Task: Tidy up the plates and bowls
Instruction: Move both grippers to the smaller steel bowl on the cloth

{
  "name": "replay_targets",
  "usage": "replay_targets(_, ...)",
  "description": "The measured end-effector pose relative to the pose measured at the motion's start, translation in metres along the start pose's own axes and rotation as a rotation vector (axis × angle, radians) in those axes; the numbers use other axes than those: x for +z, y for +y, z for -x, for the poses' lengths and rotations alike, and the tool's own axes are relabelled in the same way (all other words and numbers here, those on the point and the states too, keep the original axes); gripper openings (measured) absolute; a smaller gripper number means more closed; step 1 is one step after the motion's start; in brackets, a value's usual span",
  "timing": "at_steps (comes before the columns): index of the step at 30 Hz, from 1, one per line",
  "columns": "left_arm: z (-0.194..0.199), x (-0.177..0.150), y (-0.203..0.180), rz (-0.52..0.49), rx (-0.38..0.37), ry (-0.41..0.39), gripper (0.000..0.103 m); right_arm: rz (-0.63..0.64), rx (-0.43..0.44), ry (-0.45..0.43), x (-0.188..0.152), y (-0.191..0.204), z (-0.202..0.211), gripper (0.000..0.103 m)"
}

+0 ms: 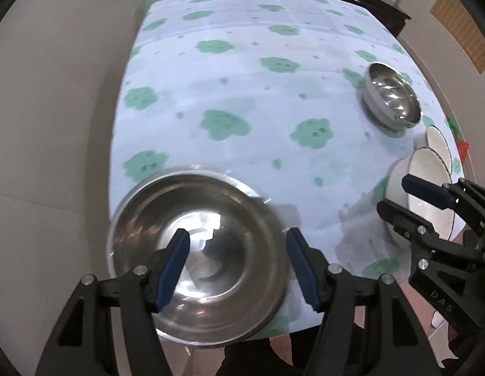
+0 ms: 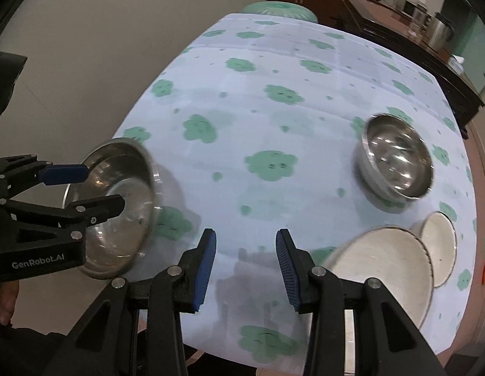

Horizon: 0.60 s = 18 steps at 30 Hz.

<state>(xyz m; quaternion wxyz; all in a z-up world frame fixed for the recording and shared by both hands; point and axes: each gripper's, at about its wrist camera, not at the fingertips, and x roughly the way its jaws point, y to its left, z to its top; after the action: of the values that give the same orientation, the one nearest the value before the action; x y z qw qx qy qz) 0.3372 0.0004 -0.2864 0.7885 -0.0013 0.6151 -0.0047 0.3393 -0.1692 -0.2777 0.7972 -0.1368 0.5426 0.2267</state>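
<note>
Your left gripper [image 1: 237, 263] hangs over the near left corner of the desk [image 1: 242, 72] with its fingers [image 1: 175, 264] spread wide, one above the hollow of the large steel bowl [image 1: 195, 260] and the other just outside its right rim; you cannot tell from either view whether the blue pads touch the metal, and nothing is pinched between them. The right wrist view shows the same gripper [image 2: 100, 188] from the side, its two fingers straddling that large steel bowl [image 2: 123, 206], which sits at the desk's near left edge. Your right gripper [image 2: 245, 261] hovers above the near edge of the desk [image 2: 273, 94], fingers [image 2: 206, 266] wide apart and holding nothing, with only the green-flowered tablecloth [image 2: 267, 163] between them. In the left wrist view this gripper [image 1: 396, 197] appears at the right, close in front of the large white bowl [image 1: 427, 188]. That large white bowl [image 2: 386, 269] rests at the near right of the desk, just right of your right gripper, and a small white bowl [image 2: 438, 247] stands touching or just beside it on its far side [image 1: 438, 144]. Farther back on the right sits a small steel bowl [image 2: 397, 164], upright and apart from the white ones [image 1: 393, 94]. Beyond the desk you see a green stool [image 2: 280, 9] and a dark wooden cabinet [image 2: 383, 9].
</note>
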Motion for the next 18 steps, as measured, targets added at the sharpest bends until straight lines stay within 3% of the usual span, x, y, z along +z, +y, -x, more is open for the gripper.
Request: replay_targets(18, -0.019, 0.073, -0.095, -0.095, -0.022, 0.011, 0.064, -0.122, -0.036, -0.005, 0.012, -0.117, 0.002, 0.043)
